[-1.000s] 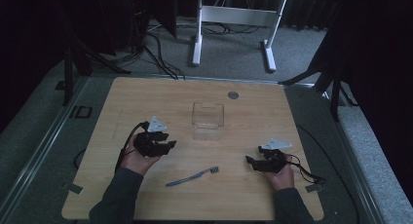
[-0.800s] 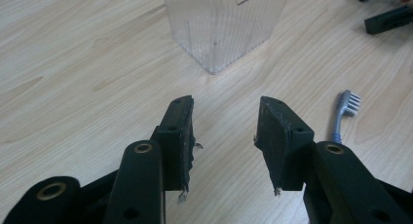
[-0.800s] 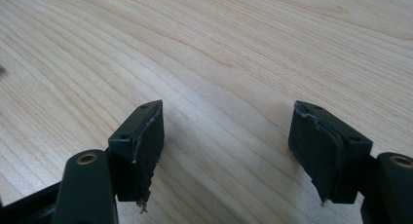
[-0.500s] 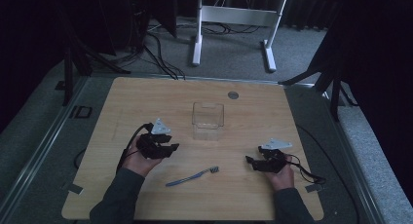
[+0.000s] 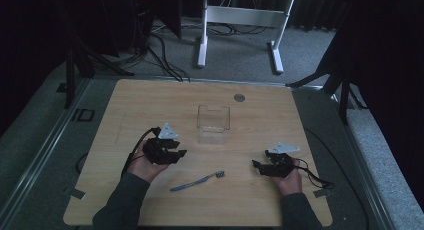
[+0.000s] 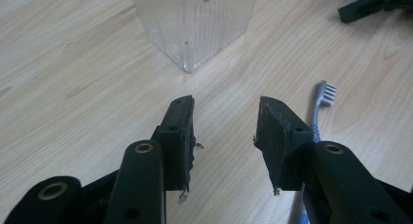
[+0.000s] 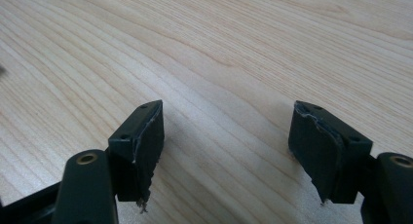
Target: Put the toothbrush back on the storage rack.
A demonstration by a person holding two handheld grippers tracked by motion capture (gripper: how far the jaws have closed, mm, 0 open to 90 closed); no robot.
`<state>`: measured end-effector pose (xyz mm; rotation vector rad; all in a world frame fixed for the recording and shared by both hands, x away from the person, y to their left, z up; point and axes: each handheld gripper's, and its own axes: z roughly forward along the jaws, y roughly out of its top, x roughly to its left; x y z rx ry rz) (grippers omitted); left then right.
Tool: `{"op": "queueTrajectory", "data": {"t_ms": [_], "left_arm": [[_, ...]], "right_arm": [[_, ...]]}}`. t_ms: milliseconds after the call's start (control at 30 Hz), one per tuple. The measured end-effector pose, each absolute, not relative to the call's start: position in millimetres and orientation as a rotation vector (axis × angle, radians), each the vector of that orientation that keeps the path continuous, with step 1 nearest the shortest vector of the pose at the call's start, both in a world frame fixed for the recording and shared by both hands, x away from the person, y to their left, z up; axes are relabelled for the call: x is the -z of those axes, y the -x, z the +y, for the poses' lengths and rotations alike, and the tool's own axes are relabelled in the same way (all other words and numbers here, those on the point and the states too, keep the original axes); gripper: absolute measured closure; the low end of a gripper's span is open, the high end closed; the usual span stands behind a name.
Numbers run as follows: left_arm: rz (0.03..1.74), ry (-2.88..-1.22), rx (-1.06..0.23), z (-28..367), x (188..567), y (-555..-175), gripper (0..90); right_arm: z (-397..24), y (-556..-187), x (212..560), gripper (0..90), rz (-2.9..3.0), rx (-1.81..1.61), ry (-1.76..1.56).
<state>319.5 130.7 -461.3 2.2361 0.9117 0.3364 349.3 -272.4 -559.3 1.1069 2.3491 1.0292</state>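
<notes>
Left gripper [image 5: 175, 154] sits low over the table [image 5: 125, 105], jaws spread with nothing but bare wood between them, though they have just been closing a touch. In the left gripper view the gap is plain, and the toothbrush [image 6: 319, 107] lies just beside the right-hand jaw, its bristled head poking out ahead of it and its blue handle running back under the gripper body. From above, that toothbrush [image 5: 197, 182] lies flat on the wood between the two hands, nearer the left one, touched by neither.

Right gripper [image 5: 257, 166] rests over on the right side, well apart from the brush, jaws spread wide over bare wood; the right gripper view [image 7: 226, 146] shows the same.

Beyond the left gripper stands a clear plastic box [image 5: 213, 124], upright, near the table's middle. A small round disc [image 5: 239, 97] sits farther back.
</notes>
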Motion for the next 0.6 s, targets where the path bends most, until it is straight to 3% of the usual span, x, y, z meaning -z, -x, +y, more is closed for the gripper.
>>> {"op": "queueTrajectory", "data": {"t_ms": [600], "left_arm": [[0.875, -2.292, -0.305, 121.6, 457.3, -317.3, 58.1]], "right_arm": [[-272.4, -349.3, 559.3, 28.6, 2.349, -1.030, -1.107]]}}
